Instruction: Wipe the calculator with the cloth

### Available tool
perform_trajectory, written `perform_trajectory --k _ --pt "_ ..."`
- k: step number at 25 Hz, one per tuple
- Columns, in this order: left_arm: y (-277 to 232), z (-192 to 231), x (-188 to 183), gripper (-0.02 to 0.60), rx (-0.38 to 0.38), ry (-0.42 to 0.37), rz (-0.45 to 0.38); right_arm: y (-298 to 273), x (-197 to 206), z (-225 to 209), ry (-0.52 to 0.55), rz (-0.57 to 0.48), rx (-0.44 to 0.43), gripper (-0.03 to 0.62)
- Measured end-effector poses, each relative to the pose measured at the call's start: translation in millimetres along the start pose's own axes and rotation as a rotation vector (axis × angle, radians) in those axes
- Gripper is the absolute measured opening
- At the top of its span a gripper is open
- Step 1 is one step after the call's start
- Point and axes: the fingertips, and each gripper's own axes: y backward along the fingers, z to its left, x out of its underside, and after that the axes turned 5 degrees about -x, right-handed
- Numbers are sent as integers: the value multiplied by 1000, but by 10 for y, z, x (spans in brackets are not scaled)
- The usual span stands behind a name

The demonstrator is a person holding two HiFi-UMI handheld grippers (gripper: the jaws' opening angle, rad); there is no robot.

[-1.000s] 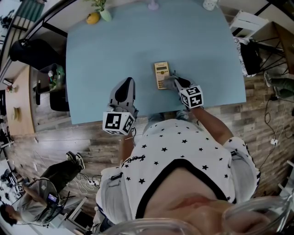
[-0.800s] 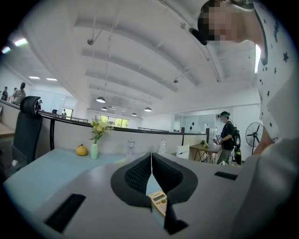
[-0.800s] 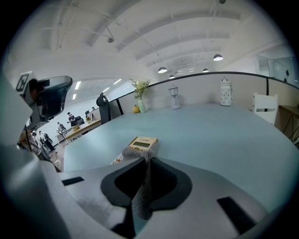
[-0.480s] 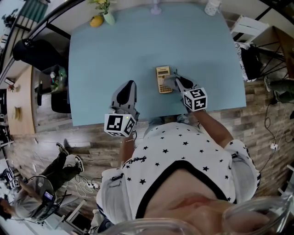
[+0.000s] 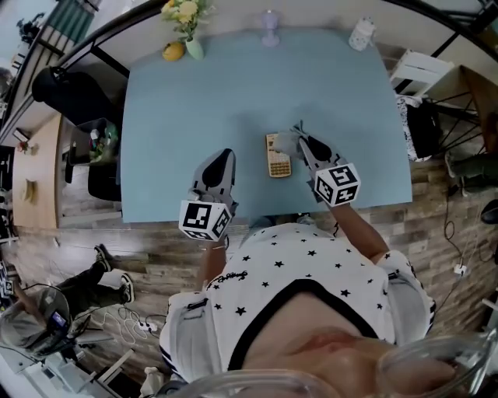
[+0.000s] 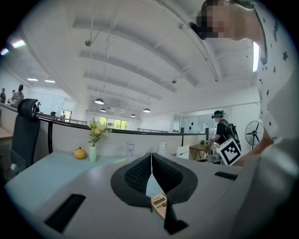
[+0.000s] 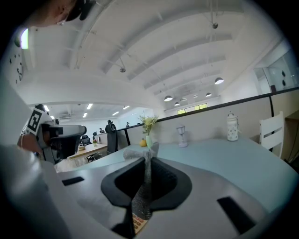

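A beige calculator (image 5: 278, 155) lies flat on the light blue table (image 5: 194, 101), near its front edge. My right gripper (image 5: 298, 138) is shut on a grey cloth (image 5: 287, 141), which hangs over the calculator's right side. In the right gripper view the cloth (image 7: 144, 186) is pinched between the jaws, with the calculator's keys (image 7: 138, 221) showing below it. My left gripper (image 5: 222, 159) hovers to the left of the calculator, jaws shut and holding nothing. The left gripper view shows the calculator (image 6: 160, 204) just past the closed jaws.
At the table's far edge stand a vase of flowers (image 5: 187, 23), a yellow fruit (image 5: 173, 51), a glass (image 5: 269, 27) and a white jar (image 5: 359, 33). A black chair (image 5: 66, 93) is at the left, a white chair (image 5: 416, 43) at the right. Other people are nearby.
The view has shifted, so the table and calculator sit lower in the frame. My right gripper and cloth have slid slightly further along the calculator. The left gripper keeps its place beside it.
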Motion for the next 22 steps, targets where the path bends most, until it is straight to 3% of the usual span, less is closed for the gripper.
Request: perform_trajectory --k 11,22 --pt "-32 -19 -83 31 -16 3 -30 82 -616 241 29 -144 -87 34" --pt "1 -25 -76 31 -29 2 -24 116 -706 353 86 -152 -119 32"
